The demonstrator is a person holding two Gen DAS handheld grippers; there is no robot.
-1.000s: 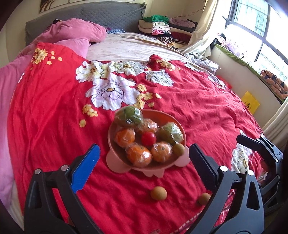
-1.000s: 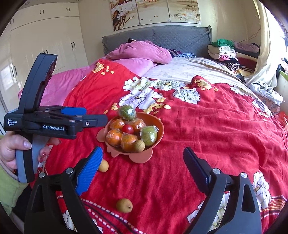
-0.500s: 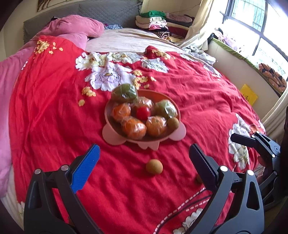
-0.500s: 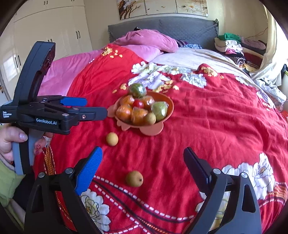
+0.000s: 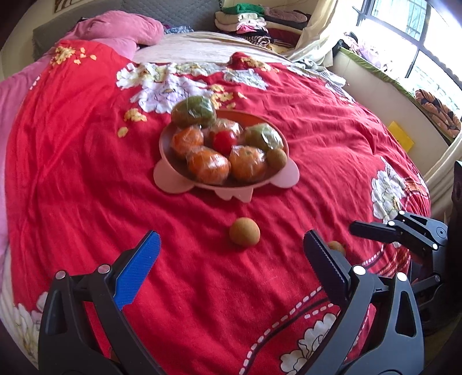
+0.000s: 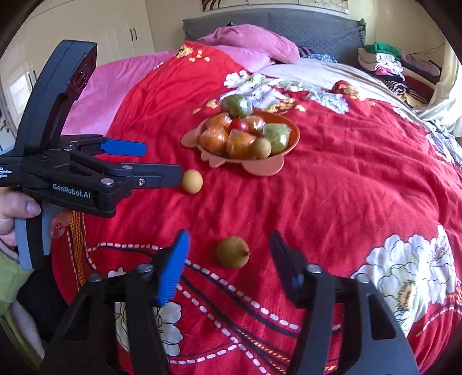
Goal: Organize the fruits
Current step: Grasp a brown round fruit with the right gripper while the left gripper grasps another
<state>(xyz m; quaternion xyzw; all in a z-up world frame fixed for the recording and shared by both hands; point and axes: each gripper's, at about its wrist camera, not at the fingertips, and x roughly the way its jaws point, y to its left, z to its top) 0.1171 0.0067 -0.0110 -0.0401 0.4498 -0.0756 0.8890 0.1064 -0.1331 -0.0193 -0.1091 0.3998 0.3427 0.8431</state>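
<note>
One pink bowl (image 5: 173, 180) holds eight fruits: four wrapped oranges (image 5: 208, 165), two green ones (image 5: 193, 111), one red tomato (image 5: 223, 141), one small brown fruit (image 5: 276, 158). Two more brown fruits (image 6: 232, 251) lie on the bed (image 5: 72, 173).

I am looking over a bed (image 5: 86, 173) covered by a red floral quilt (image 6: 361, 187), a grey padded headboard (image 6: 303, 31) behind pink bedding (image 6: 254, 40). Daylight is streaming through a window (image 5: 418, 31); cream wardrobe doors (image 6: 115, 31) are standing beside folded clothes (image 5: 245, 17).
</note>
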